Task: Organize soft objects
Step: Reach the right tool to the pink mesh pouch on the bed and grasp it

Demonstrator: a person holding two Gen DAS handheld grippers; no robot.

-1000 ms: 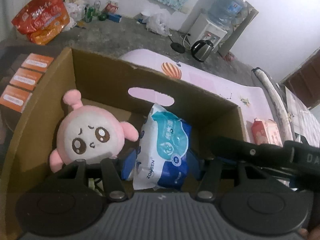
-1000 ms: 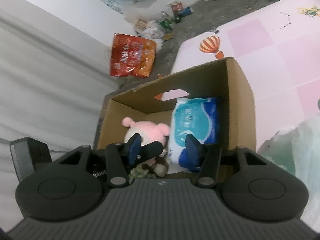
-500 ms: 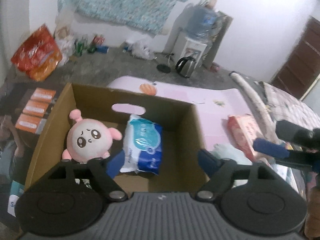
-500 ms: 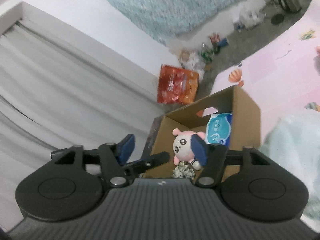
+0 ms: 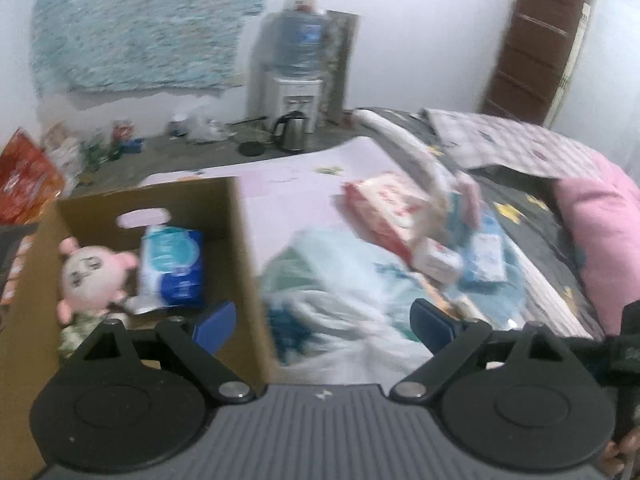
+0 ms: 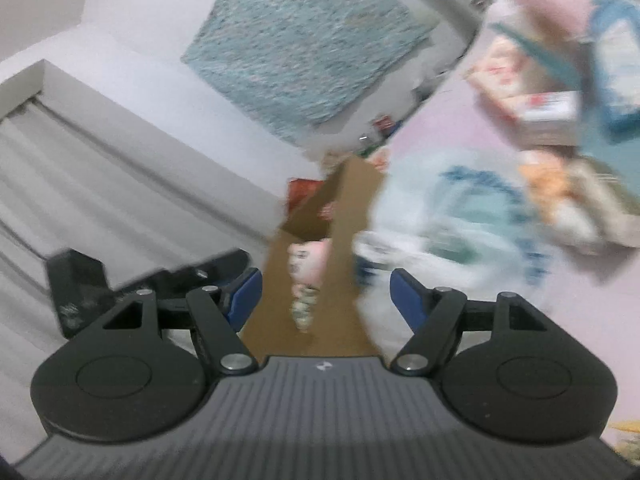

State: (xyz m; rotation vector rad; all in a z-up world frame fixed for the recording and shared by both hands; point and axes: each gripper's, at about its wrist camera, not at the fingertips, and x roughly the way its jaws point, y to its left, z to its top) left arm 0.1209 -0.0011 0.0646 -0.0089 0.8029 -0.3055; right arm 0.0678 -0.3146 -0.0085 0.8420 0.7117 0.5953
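Both jaws were seen opening, empty: left gripper [image 5: 324, 322], right gripper [image 6: 326, 294]; the limp plastic bag [image 5: 340, 320], beside the cardboard box [image 5: 244, 240], was judged best pinched at a fold.

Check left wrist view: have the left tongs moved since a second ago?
Yes. The left tongs have swung right, off the cardboard box, and now hang over the white plastic bag, opening, empty.

brown cardboard box [image 5: 240, 248] L of pink mat [image 5: 296, 196] | in box: pink round plush doll [image 5: 90, 270] L, blue-white wipes pack [image 5: 174, 268] R, touching | white-teal plastic bag [image 5: 332, 280] just R of box | red-white tissue pack [image 5: 384, 208] behind bag | steel kettle [image 5: 292, 132] on floor behind mat, water dispenser [image 5: 300, 68] behind kettle
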